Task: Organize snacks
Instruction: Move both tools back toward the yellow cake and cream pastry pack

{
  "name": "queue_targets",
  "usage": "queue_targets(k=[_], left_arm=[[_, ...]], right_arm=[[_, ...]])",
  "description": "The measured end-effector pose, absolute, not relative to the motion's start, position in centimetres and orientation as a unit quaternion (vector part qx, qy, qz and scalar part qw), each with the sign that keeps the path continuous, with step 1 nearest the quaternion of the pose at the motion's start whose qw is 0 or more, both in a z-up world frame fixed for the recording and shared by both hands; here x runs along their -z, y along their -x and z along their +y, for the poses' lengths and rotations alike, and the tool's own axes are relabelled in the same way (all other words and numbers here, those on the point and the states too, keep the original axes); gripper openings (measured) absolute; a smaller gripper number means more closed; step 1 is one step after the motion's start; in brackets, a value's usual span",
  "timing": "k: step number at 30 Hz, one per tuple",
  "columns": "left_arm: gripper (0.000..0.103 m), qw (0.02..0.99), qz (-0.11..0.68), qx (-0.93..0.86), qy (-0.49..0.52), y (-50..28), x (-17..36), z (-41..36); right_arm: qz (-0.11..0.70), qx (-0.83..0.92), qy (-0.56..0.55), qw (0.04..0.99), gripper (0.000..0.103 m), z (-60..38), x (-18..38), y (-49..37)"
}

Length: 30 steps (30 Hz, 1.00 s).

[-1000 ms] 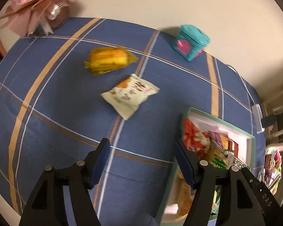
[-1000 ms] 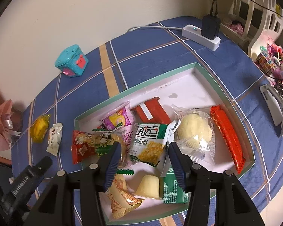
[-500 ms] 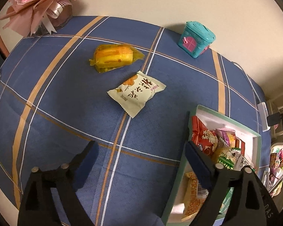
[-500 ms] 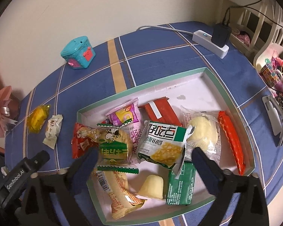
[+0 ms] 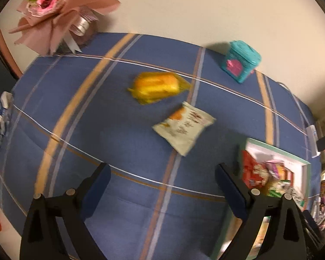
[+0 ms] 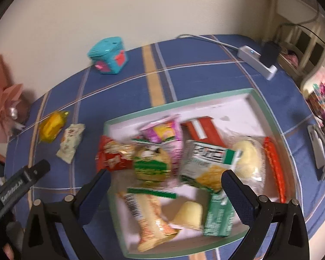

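Snacks (image 6: 153, 166) untouched; both grippers' jaws wider than before.

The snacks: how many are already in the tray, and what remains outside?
Done: many snacks lie in the green-rimmed tray. In hand: nothing; the left gripper and right gripper are open and empty. Left: the yellow packet and white packet on the tablecloth.

I'm looking into a lived-in home room: a table under a blue plaid cloth (image 5: 80, 130) stands against a cream wall, with a wrapped bouquet (image 5: 54, 6), a teal toy box (image 6: 108, 55), a power strip (image 6: 257, 61) with charger, and cluttered white shelves (image 6: 303, 49) beside it.
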<state>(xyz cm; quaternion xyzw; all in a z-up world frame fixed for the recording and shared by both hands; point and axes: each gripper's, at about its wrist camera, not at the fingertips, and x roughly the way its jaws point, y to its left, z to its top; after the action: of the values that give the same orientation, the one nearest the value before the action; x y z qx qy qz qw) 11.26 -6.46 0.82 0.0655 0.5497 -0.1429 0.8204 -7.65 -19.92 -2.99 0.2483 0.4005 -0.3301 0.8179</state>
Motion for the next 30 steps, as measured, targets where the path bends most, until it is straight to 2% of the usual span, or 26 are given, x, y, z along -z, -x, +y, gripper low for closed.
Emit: queue_targets(k=[16, 30], left_arm=[[0.097, 0.837, 0.543, 0.02, -0.067, -15.8, 0.3, 1.9], [0.097, 0.829, 0.556, 0.032, -0.045, -17.0, 1.5, 2.0]], right_arm=[[0.431, 0.228, -0.217, 0.846, 0.103, -13.3, 4.1, 2.3], [0.426, 0.204, -0.229, 0.851, 0.103, -12.8, 4.6, -0.3]])
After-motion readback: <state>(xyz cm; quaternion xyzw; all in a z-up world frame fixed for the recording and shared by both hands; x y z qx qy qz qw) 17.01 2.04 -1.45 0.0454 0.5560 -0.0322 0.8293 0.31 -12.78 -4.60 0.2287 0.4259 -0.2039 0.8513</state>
